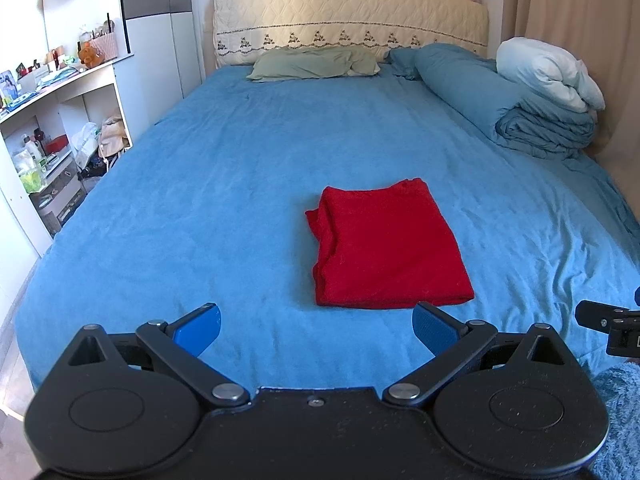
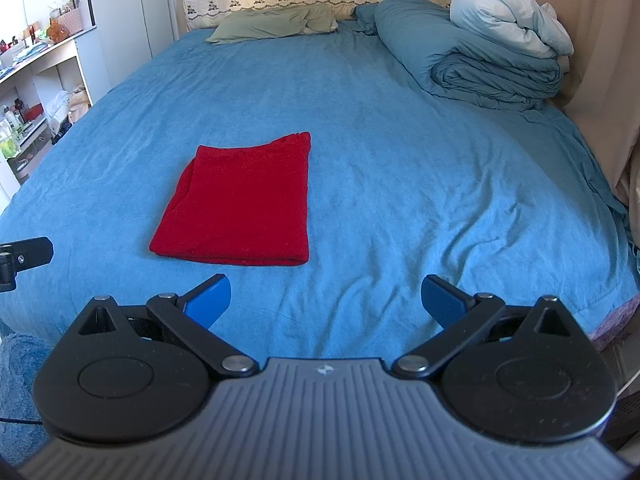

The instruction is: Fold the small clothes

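A red garment (image 1: 386,246) lies folded into a flat rectangle on the blue bed cover (image 1: 224,184). It also shows in the right wrist view (image 2: 244,204), left of centre. My left gripper (image 1: 317,330) is open and empty, held just short of the garment's near edge. My right gripper (image 2: 326,300) is open and empty, near the bed's front edge and to the right of the garment. Neither gripper touches the cloth.
A folded blue duvet (image 1: 516,100) with a white one (image 1: 548,72) on top sits at the back right. A green pillow (image 1: 316,62) lies by the headboard. White shelves (image 1: 60,128) with clutter stand left of the bed. A curtain (image 2: 580,20) hangs on the right.
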The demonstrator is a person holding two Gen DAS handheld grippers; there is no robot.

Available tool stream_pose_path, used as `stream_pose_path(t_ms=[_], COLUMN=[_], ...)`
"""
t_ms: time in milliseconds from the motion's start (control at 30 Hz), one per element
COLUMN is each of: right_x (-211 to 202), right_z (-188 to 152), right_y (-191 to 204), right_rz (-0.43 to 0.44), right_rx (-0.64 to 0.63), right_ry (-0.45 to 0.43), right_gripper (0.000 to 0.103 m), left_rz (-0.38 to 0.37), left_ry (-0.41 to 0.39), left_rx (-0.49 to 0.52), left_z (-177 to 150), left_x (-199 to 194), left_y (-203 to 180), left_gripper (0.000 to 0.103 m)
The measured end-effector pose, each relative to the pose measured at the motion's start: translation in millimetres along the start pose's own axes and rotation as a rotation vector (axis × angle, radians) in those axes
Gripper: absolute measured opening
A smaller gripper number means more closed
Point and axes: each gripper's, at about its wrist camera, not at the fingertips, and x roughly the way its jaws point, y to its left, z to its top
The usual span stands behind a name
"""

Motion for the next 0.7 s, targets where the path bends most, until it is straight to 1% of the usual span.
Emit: stream_pose_path(t_ms=[700], right_x=[-0.1], right_z=[1.3], right_y=[0.1], right_rz=[0.000], right_rx=[-0.002], right_ry=[-0.004], right_gripper=[0.103], left_rz=[0.015], left_ry=[-0.007], left_rx=[0.004], left_z=[0.0], left_x=[-2.2], left_y=[-3.6], left_gripper=[0.103])
